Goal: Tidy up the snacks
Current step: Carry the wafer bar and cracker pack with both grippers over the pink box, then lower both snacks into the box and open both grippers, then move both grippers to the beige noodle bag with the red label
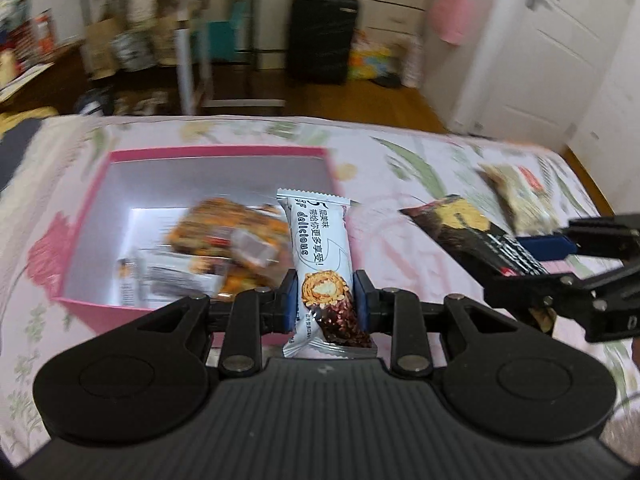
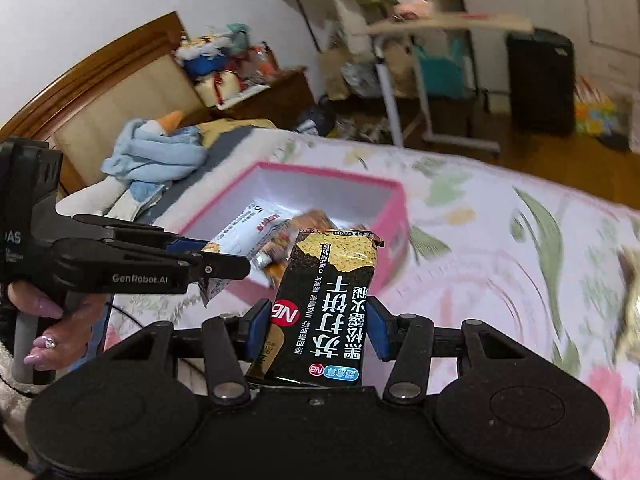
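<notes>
My left gripper [image 1: 325,300] is shut on a white chocolate-roll snack bar [image 1: 320,248], held above the near right corner of the pink box [image 1: 96,304]. The box holds several snack packets [image 1: 224,244]. My right gripper [image 2: 316,328] is shut on a black cracker packet [image 2: 328,300], held above the bed just right of the pink box [image 2: 394,220]. In the left wrist view the right gripper [image 1: 560,256] shows at the right with the black packet [image 1: 472,236]. In the right wrist view the left gripper [image 2: 208,258] shows at the left over the box's near side.
The box sits on a floral pink bedspread [image 1: 400,240]. Another pale snack packet [image 1: 520,200] lies on the bed to the right. A blue towel and plush toy [image 2: 156,152] lie by the headboard. A side table [image 1: 248,40] and black suitcase [image 1: 320,36] stand beyond the bed.
</notes>
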`<action>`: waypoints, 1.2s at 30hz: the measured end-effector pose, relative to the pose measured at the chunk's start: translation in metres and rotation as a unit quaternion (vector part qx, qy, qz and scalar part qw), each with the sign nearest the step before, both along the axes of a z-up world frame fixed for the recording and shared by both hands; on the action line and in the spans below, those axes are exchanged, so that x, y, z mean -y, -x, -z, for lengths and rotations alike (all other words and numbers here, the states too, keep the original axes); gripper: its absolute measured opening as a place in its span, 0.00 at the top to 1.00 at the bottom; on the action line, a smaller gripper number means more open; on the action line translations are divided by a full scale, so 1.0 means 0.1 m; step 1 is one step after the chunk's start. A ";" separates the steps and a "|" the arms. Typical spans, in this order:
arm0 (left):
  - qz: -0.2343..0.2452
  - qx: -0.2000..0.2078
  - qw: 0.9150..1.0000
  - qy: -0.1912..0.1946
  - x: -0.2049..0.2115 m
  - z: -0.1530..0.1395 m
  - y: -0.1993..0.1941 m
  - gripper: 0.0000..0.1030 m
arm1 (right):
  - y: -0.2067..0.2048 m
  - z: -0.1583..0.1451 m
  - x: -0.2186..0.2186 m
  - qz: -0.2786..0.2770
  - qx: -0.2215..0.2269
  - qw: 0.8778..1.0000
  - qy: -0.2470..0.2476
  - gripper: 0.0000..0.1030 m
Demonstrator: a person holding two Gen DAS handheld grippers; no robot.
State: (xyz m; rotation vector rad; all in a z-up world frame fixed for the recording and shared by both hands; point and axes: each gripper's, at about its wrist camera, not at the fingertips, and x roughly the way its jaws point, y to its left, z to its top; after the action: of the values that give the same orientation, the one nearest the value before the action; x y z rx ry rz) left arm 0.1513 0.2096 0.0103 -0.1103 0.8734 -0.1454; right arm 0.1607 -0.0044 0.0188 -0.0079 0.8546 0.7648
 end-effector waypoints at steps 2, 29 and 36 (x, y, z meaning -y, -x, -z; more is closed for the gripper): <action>-0.024 -0.001 1.000 -0.009 -0.16 0.01 -0.06 0.74 | -0.07 0.00 -0.17 -0.014 0.019 1.000 0.012 0.46; -0.200 -0.077 0.976 -0.022 -0.90 0.55 -0.67 0.52 | -0.55 0.41 -1.23 -0.095 0.062 0.990 0.080 0.29; -0.156 -0.052 0.986 -0.003 -0.72 0.18 -0.48 0.49 | -0.38 0.08 -0.65 -0.036 0.073 0.996 0.046 0.29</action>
State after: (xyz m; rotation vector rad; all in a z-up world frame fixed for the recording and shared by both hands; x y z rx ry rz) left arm 0.1989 0.2815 -0.0081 -0.2494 0.9487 0.1580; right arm 0.1992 0.0609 0.0113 -0.1745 0.7531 0.7818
